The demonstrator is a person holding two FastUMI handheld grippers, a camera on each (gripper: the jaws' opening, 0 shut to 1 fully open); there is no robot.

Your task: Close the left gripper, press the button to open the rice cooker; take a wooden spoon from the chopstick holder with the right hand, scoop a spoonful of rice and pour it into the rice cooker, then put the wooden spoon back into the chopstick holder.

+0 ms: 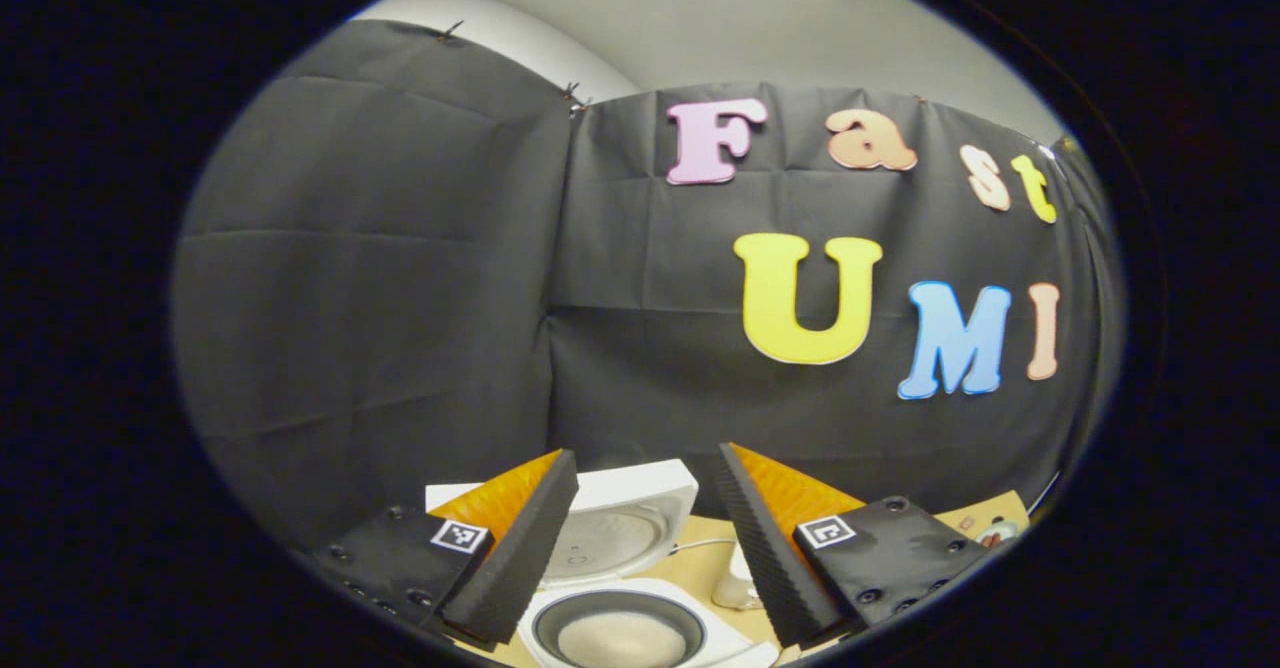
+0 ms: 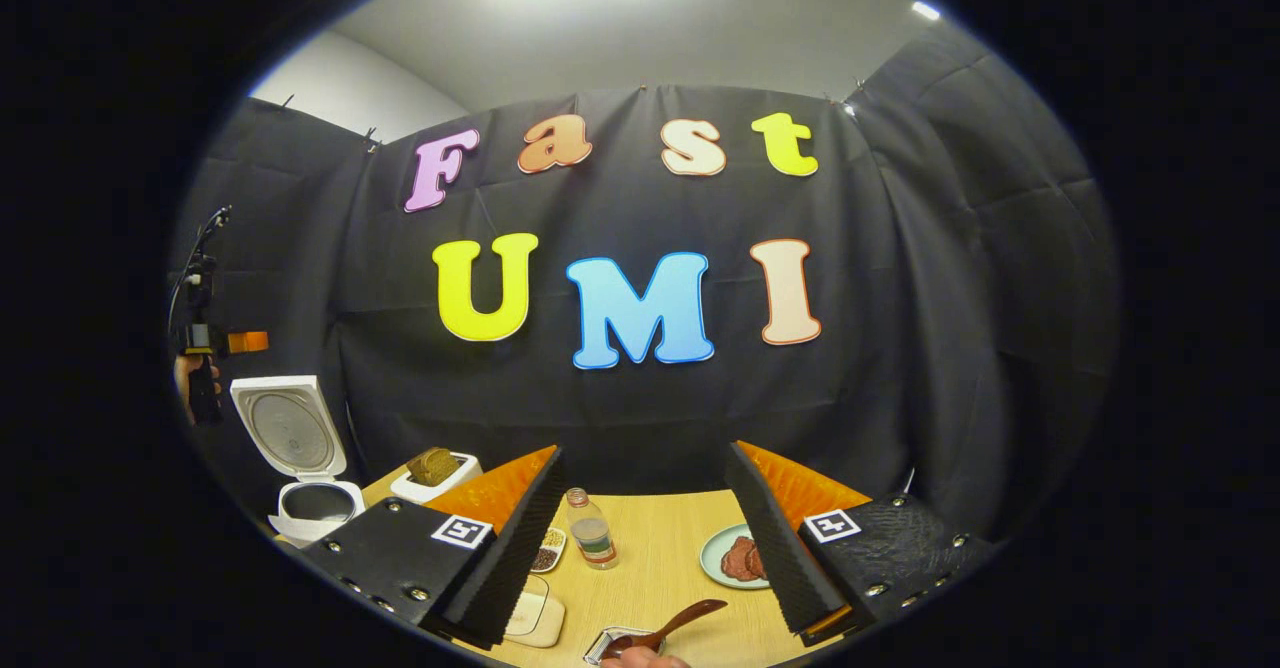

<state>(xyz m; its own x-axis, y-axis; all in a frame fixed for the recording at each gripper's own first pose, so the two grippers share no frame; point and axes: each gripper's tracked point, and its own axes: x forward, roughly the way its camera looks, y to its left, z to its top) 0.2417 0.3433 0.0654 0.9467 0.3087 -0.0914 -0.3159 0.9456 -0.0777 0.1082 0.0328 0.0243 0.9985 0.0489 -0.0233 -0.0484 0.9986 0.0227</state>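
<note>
The white rice cooker point(image 1: 640, 493) stands open just below and ahead of my left gripper point(image 1: 640, 548), its lid tipped up and back. White rice lies in its inner pot point(image 1: 620, 636). The left gripper is open, nothing between its fingers. In the right gripper view the same cooker point(image 2: 300, 493) sits at the table's far left, with the other gripper point(image 2: 205, 348) held in a hand above and left of it. My right gripper point(image 2: 640, 568) is open and empty above the table. A dark wooden spoon point(image 2: 672, 626) rests with its bowl at a metal holder point(image 2: 600, 645) below the fingers.
On the pale wooden table point(image 2: 660, 558) stand a white toaster with bread point(image 2: 435, 470), a small bottle point(image 2: 590, 530), a green plate of meat point(image 2: 738, 558), a little dish of beans point(image 2: 546, 554) and a white board point(image 2: 535, 620). A white cord point(image 1: 692, 545) runs beside the cooker.
</note>
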